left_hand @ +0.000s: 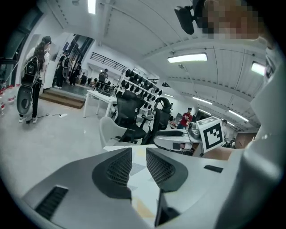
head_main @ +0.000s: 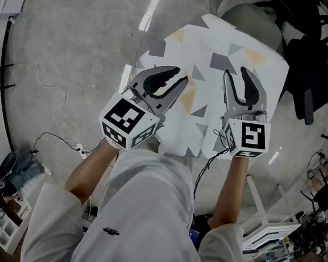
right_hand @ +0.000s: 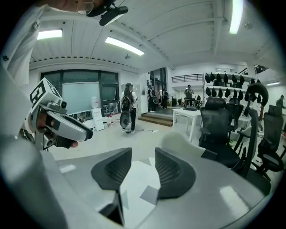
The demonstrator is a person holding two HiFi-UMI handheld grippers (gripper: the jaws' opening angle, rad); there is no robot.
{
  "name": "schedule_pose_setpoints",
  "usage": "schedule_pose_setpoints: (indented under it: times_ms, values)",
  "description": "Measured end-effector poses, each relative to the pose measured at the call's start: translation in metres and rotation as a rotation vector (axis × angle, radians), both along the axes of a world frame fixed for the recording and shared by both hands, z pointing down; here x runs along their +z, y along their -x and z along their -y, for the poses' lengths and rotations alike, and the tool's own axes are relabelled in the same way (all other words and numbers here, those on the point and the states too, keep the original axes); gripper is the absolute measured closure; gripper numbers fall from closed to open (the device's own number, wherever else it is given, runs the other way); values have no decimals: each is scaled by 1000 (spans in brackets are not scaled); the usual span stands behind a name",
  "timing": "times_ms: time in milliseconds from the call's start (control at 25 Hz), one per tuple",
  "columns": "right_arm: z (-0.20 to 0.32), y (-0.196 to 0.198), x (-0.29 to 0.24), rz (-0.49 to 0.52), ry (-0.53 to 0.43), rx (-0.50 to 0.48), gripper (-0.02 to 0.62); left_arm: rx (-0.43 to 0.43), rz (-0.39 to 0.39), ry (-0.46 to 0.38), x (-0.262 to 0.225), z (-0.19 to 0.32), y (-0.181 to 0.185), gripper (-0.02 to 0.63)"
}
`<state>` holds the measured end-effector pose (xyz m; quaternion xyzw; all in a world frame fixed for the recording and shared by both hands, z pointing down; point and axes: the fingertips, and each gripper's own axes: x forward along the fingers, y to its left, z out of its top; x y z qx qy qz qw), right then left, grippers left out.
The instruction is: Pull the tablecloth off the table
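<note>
Over a small bench hidden under its cover, a person in a white top holds two claws side by side. The tablecloth, white with grey and yellow triangles, lies spread flat across the bench. The left claw hovers above the cloth's near left part, its jaws parted by a narrow slit with nothing between them. The right claw hangs over the near right part, its jaws somewhat wider and likewise empty. Black office chairs stand just beyond the bench's far right corner on the grey floor.
</note>
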<state>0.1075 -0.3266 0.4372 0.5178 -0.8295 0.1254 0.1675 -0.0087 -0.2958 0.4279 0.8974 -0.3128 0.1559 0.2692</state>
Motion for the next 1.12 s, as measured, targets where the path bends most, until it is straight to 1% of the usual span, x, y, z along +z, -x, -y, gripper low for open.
schedule_pose_setpoints:
  times_ms: [120,240,360,440,520,640,720,840,920,1040,1120]
  values:
    - [26,-2,30,-7,42,-30,396,7,16,27,28,22,-1,497]
    - [53,-6,57,-30,75,-51,377,31,35,52,55,42,-4,446]
    - [78,-9,79,-45,90,-81,364,57,81,65,85,64,-4,413]
    - [92,-10,91,-21,88,-111,364,79,119,78,104,78,-5,388]
    - [103,-13,107,-11,104,-140,356,111,167,71,120,91,-7,365]
    - [115,-20,133,-68,149,-175,321,149,231,55,143,108,-10,354]
    - [122,-22,148,-105,176,-197,305,151,254,46,159,120,-11,341]
    - [137,-23,170,-113,227,-226,278,150,283,35,182,142,-11,313]
    - [141,-27,188,-133,273,-244,249,175,302,83,205,146,-15,285]
    - [146,-30,206,-181,316,-274,230,239,332,167,240,144,-20,244]
    - [149,-28,212,-181,343,-305,227,262,347,203,258,144,-19,231]
